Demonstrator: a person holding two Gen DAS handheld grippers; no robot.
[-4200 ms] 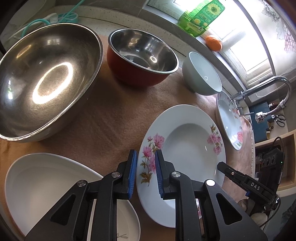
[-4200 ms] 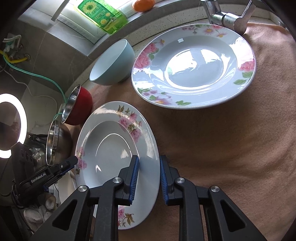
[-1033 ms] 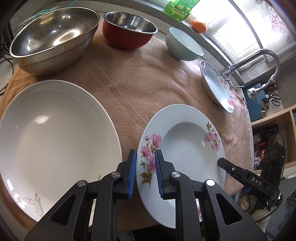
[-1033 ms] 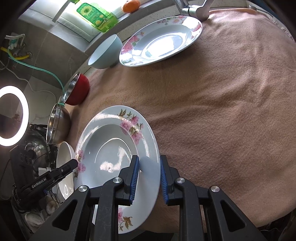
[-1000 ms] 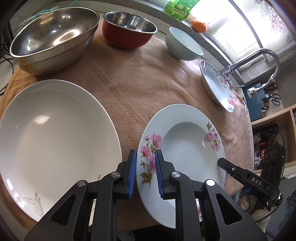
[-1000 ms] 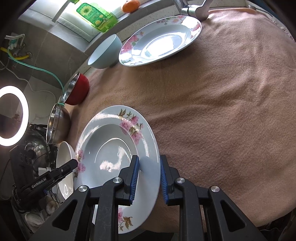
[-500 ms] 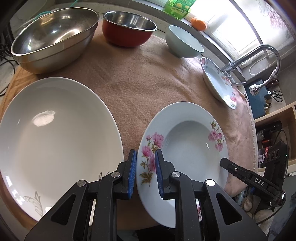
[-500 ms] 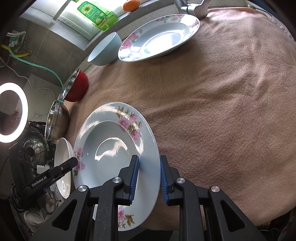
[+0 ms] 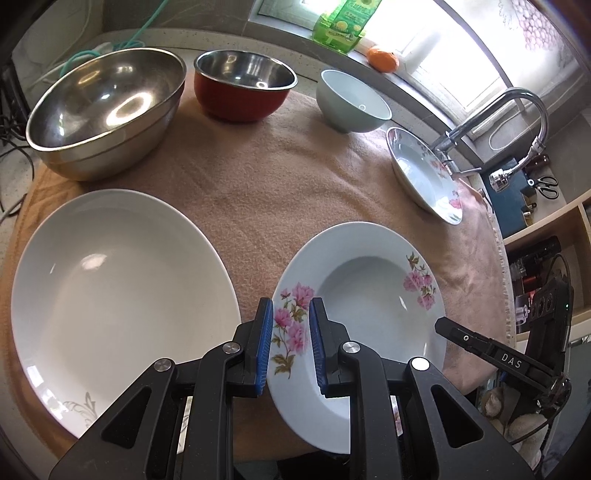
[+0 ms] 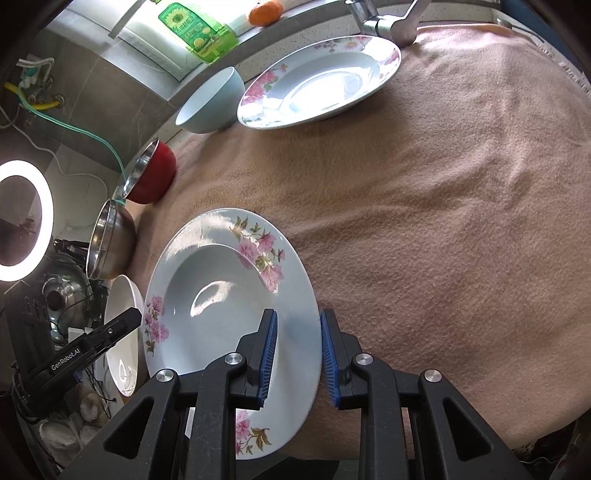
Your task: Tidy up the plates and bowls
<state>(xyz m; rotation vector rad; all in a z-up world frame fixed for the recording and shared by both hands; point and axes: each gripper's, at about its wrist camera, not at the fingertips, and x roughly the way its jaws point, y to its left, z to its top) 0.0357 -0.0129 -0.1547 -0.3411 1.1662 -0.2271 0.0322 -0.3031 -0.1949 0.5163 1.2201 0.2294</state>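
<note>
Both grippers hold one small floral plate (image 9: 373,291) by opposite rims, above the cloth near the table's front edge. My left gripper (image 9: 291,334) is shut on its left rim. My right gripper (image 10: 295,343) is shut on its right rim; the plate (image 10: 221,291) shows there too. A large white plate (image 9: 110,291) lies just left of it. A second floral plate (image 9: 424,177) sits at the far right by the faucet, also in the right wrist view (image 10: 325,81). A pale blue bowl (image 9: 351,101), a red bowl (image 9: 243,88) and a large steel bowl (image 9: 103,110) stand along the back.
A tan cloth (image 9: 295,177) covers the table. A faucet (image 9: 509,118) rises at the right behind the far plate. A green bottle (image 9: 343,22) and an orange (image 9: 382,59) sit on the sill. A ring light (image 10: 22,221) stands left of the table.
The held floral plate has been drawn back toward the front edge and lifted a little. The bowls and far plate look farther away. Both grips stay the same.
</note>
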